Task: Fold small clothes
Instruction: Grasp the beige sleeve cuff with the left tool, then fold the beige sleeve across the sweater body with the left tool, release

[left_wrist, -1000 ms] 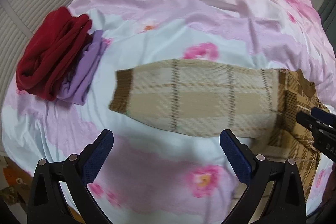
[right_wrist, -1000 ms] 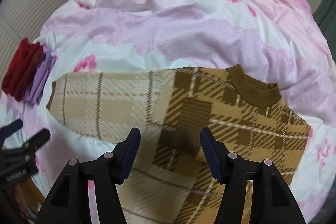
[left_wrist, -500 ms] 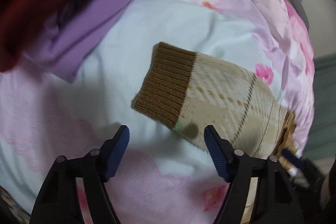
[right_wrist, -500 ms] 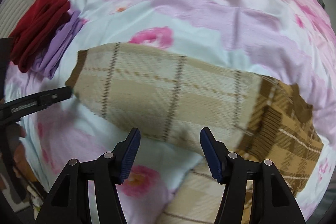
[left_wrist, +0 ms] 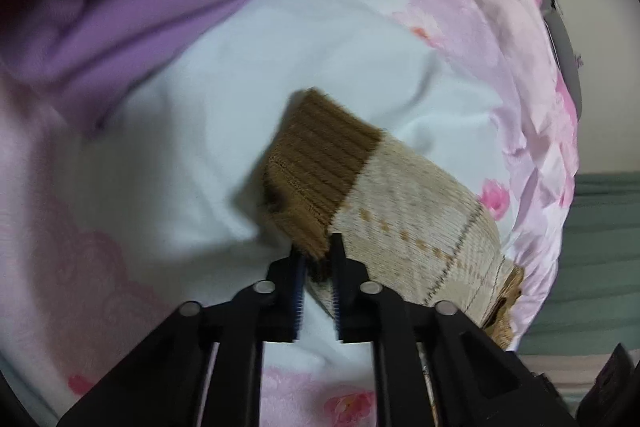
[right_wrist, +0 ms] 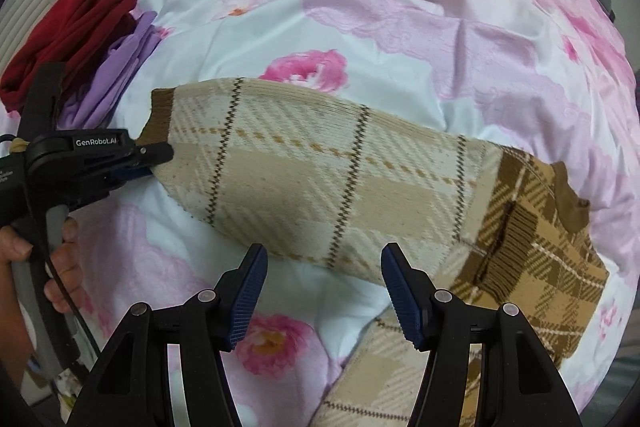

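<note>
1. I am looking down on a bed covered by a quilt (right_wrist: 400, 39) printed with pink flowers on pale blue and lilac.
2. A plaid knitted sweater (right_wrist: 532, 251) lies on the quilt, its brown and tan body at the right of the right wrist view, with a brown neckband toward the far right.
3. One cream plaid sleeve (right_wrist: 312, 179) stretches leftward across the middle of the bed and ends in a ribbed brown cuff (left_wrist: 320, 163).
4. My left gripper (left_wrist: 316, 263) is clamped on the near corner of that cuff; its black fingers stand almost together, with the knit pinched between the blue pads.
5. In the right wrist view the same gripper reaches in from the left edge, and a hand (right_wrist: 44, 251) grasps its handle.
6. My right gripper (right_wrist: 324, 287) hangs over the near edge of the sleeve with its jaws apart, and I see nothing between them; sleeve and quilt show through the gap.
7. A second cream plaid part of the sweater (right_wrist: 384, 367) lies nearest me, below the right gripper.
8. At the far left of the bed sits a folded red garment (right_wrist: 68, 27), with a folded lilac garment (right_wrist: 116, 75) touching its right side.
9. The left wrist view is somewhat blurred.
</note>
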Motion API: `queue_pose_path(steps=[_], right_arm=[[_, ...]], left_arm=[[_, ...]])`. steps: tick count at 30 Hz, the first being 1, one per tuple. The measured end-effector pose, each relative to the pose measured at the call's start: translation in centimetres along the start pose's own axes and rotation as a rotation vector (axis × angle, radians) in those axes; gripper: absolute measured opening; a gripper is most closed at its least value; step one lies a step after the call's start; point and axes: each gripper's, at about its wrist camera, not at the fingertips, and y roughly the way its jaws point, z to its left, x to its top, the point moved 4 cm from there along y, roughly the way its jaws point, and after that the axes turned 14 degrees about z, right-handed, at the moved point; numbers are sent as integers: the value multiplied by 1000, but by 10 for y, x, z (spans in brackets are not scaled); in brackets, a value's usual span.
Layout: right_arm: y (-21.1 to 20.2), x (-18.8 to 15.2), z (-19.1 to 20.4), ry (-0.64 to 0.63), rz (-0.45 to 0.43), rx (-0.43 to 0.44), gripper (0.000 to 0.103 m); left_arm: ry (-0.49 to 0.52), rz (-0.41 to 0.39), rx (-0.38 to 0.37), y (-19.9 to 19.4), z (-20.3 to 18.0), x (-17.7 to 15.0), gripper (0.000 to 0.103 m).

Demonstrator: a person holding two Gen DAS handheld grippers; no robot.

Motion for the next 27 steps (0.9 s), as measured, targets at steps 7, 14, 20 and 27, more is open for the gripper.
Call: queue_pose_path(steps=[7,14,20,27], right_arm=[[-21,-25,-38,72,-37,7,60],[-45,-74,-105,218,-82,26,60],[-61,-135,-189,382,-125,33,60],[-54,-206,-282,553,-127,43,60]], left_arm=[[295,-182,172,-63,-86,-44,11],[633,-319,158,-92,-220,-111,11],[826,-255,83,-43,-326,-162,10],[934,-129,98,53,-410,-218,10]])
